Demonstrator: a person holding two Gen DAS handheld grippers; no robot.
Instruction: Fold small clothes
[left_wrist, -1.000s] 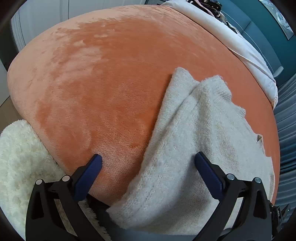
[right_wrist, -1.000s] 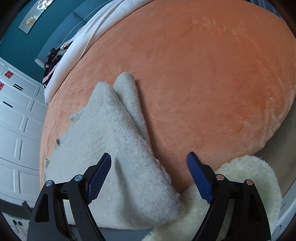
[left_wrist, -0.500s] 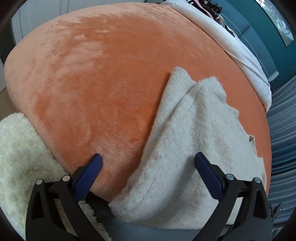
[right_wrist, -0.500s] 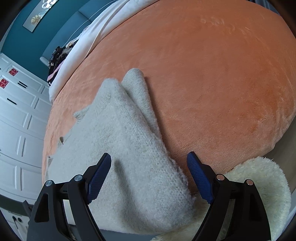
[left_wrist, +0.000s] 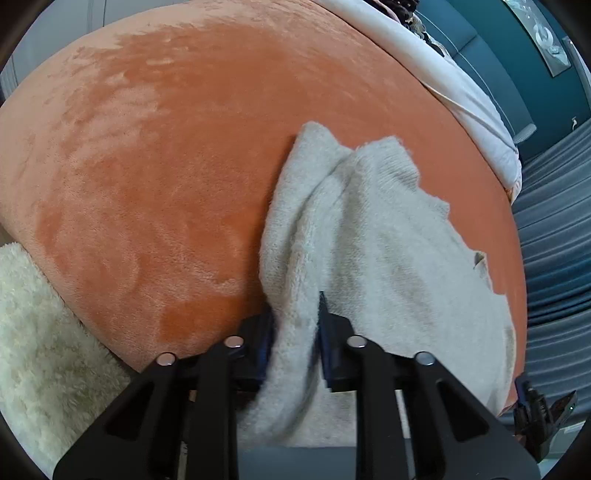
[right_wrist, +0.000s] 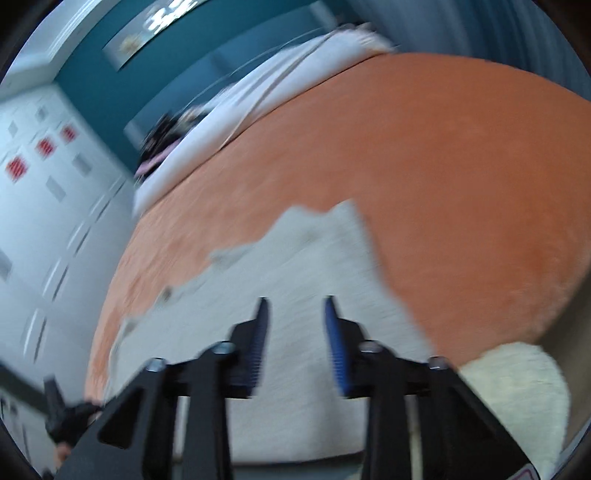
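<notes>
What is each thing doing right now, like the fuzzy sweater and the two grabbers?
Cream fuzzy knit sweater: bunched, near edge pinched up off the orange plush blanket.
Left gripper: just closed, clamped on a sweater fold.
Right gripper: just closed, sweater between its fingers; picture blurred.

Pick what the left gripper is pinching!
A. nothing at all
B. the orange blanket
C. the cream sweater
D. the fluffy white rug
C: in the left wrist view the left gripper has a bunched fold of the sweater squeezed between its blue pads, and its jaws have just been closing on it. The blanket and the rug lie off to the side of it.
</notes>
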